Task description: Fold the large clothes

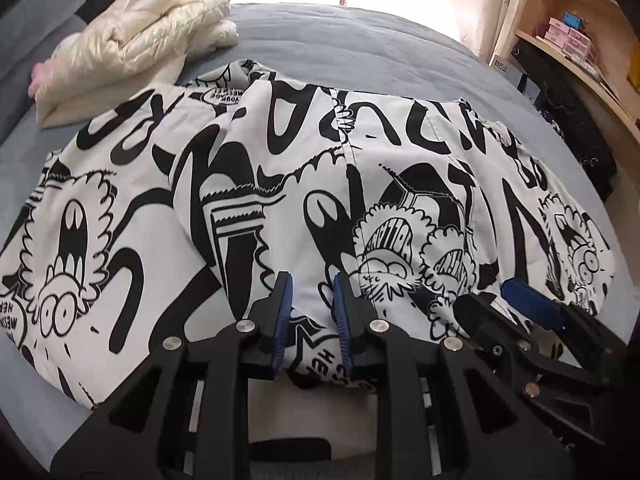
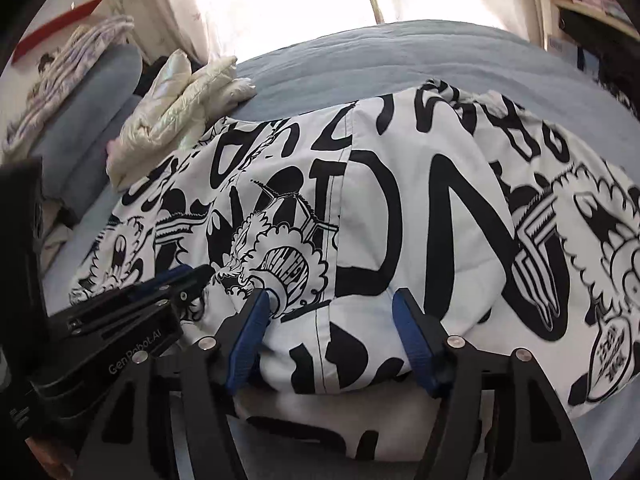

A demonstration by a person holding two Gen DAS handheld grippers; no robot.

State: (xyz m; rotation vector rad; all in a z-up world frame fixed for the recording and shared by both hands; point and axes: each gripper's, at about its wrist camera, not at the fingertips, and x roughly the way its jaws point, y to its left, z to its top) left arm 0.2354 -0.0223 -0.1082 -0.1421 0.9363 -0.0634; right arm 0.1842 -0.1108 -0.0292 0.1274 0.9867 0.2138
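A large white garment with black cartoon print (image 1: 320, 168) (image 2: 400, 208) lies spread across the blue-grey bed (image 1: 340, 44), its near hem folded over towards me. My left gripper (image 1: 312, 292) stands over the near edge with its blue pads a narrow gap apart and a fold of the printed cloth lying between them. My right gripper (image 2: 332, 308) is close beside it on the right, open wide, and the folded hem bulges between its pads without being pressed. Each gripper also shows in the other's view: the right gripper (image 1: 516, 292) and the left gripper (image 2: 196, 274).
A folded cream puffer jacket (image 1: 132, 40) (image 2: 180, 104) lies at the back left of the bed. A grey bolster (image 2: 92, 120) and striped bedding lie further left. Wooden shelves (image 1: 580, 40) with boxes stand at the right, past the bed's edge. A bright window is behind.
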